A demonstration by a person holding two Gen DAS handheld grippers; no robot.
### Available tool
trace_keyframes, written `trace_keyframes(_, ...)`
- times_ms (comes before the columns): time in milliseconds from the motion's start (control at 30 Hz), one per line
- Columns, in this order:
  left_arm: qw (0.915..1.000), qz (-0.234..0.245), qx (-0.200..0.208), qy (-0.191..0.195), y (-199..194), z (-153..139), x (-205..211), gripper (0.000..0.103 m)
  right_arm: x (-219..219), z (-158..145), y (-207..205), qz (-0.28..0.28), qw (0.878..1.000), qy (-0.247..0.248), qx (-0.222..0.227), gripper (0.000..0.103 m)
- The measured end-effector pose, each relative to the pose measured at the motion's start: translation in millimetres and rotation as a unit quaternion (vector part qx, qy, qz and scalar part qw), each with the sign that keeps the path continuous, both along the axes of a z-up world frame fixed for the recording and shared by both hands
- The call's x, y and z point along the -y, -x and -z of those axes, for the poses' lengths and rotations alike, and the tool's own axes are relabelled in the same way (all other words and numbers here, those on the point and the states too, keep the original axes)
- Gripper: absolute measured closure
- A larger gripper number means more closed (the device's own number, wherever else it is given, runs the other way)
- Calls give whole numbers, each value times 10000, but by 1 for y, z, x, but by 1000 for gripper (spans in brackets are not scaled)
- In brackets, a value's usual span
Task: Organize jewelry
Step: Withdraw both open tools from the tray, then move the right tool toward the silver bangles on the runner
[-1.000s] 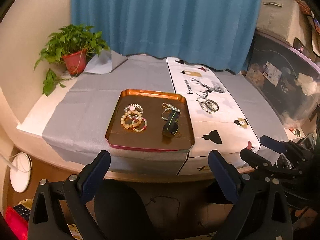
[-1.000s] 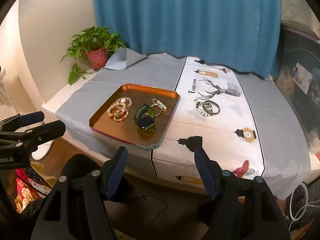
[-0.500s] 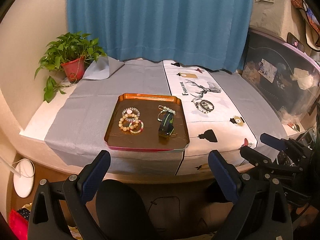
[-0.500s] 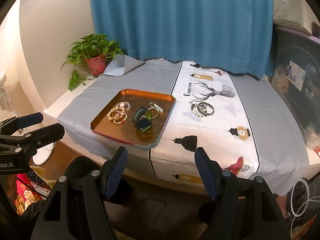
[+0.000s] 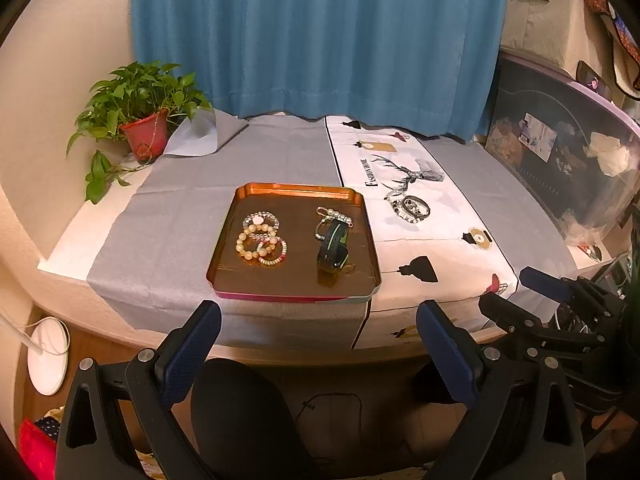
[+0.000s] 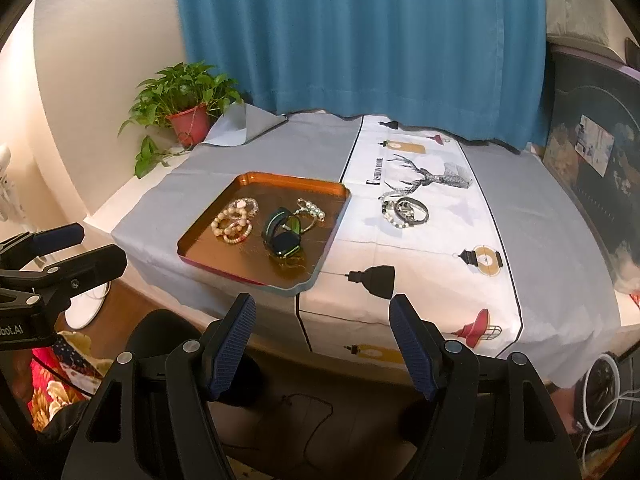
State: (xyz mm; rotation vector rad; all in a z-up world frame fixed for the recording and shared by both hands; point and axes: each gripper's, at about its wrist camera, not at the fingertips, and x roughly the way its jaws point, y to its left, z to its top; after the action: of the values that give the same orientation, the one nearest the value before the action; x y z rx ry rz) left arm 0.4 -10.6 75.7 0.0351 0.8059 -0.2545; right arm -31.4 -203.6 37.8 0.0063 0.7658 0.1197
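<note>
**Both tools poised off the near edge of the tabletop**

Below the near edge, the left tool (image 5: 318, 330) and the right tool (image 6: 322, 328) both tilt downward toward the tabletop (image 5: 168, 216), each with its blue-padded fingers (image 6: 234, 344) spread apart and nothing between them. Neither reaches over the edge. In the left wrist view the right tool appears low at the right; in the right wrist view the left tool appears at the left margin, so the two stand side by side and well apart.

Just beyond the left tool an orange tray (image 5: 294, 190) lies on the grey cloth (image 5: 180, 200), its near rim close to the tabletop edge. Inside, a cluster of beaded bracelets (image 5: 261, 239) lies in the left half, and a dark watch with green trim (image 5: 334, 246) stands on its side in the right half, touching a beaded chain (image 5: 334, 216) behind it. To the right of the tray, apart from it, another group of bracelets (image 6: 404, 210) lies on the white printed runner (image 6: 420, 264), beside the deer motif.

Open cloth surrounds the tray at left and behind. A potted plant (image 5: 140, 120) occupies the far left corner, a blue curtain (image 5: 312, 36) closes the back, and dark storage bins (image 5: 568, 156) bound the right side.
</note>
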Motion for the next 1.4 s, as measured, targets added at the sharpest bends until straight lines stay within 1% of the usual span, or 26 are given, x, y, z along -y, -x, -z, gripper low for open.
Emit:
trace_keyframes(267,10000,-1,-57,-28,-6,6,2,6,3,5,-8,33,10000,-20,-78,33)
trace_keyframes(633,9997,-19,-225,-110,-26,17,6,6,9,16,-23,75,9997,-77,-235,33)
trace_keyframes(767,9994,-8,-296,-151,-36,21,12,6,18,23,-30,148,9994,-127,-302,33)
trace_keyframes(933,9991,17,-368,-226,-50,28,22,6,40,33,-46,375,9984,-168,-398,33)
trace_keyframes(1033,9985,46,-478,-266,-65,36,29,6,58,42,-62,551,9973,-167,-456,33)
trace_keyframes(1200,9978,71,-579,-328,-92,46,40,6,89,56,-102,791,9957,-132,-473,33)
trace_keyframes(1300,9974,73,-634,-322,-110,51,46,6,102,66,-136,815,9952,-211,-498,33)
trace_keyframes(1400,9972,61,-680,-319,-127,56,51,6,113,82,-179,815,9948,-272,-545,33)
